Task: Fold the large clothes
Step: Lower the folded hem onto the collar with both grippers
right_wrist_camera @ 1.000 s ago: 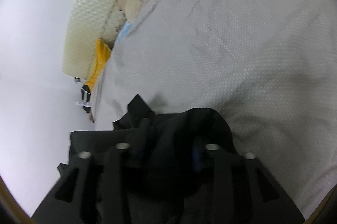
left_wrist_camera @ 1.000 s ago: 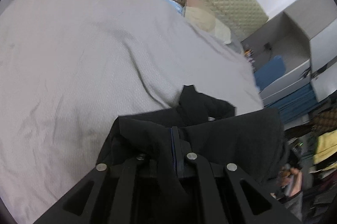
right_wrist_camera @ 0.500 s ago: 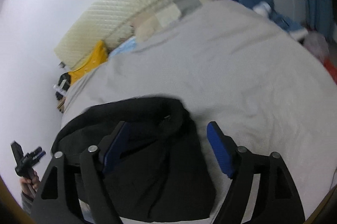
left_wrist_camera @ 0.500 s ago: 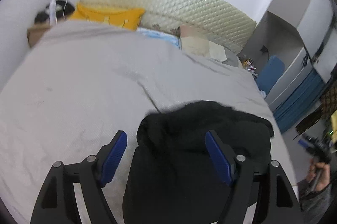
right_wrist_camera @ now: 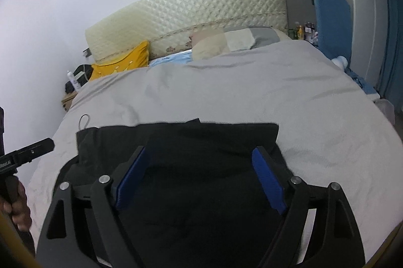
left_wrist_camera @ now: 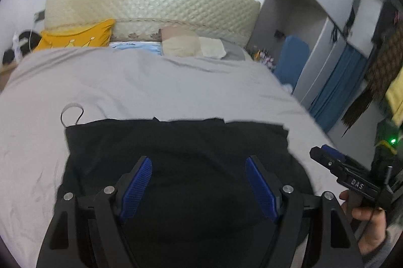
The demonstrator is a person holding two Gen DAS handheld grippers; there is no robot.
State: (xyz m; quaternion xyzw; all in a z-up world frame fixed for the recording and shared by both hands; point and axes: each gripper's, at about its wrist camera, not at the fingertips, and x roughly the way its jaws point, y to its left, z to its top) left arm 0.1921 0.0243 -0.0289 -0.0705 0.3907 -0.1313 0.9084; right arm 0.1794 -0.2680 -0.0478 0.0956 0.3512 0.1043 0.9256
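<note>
A second ago I had both tools clamped on bunched black cloth, close over the bed. Half a second ago both had let go. Now the left gripper (left_wrist_camera: pixel 199 186) stands wide open with nothing between its blue pads (left_wrist_camera: pixel 137 186), and the right gripper (right_wrist_camera: pixel 200 178) is likewise wide open and empty. Both are raised and pulled back toward the foot of the bed.

The black garment (left_wrist_camera: pixel 176 142) now lies flat on the grey bedspread (left_wrist_camera: pixel 151 81), near the foot end. Its far edge runs nearly straight across, with a small notch showing in the left wrist view. A thin looped cord (left_wrist_camera: pixel 71 113) lies just beside its far left corner. In the left wrist view the right gripper appears at the right edge, held in a hand (left_wrist_camera: pixel 370 225); in the right wrist view the left gripper shows at the left edge.

Judgement: the release marks one fold as laid down. The cloth looks like a rough rectangle, so the fold appears to have held. The near edge is hidden behind the tools, so I cannot tell whether it is even. A further fold across may still be needed before the task is complete.
</note>
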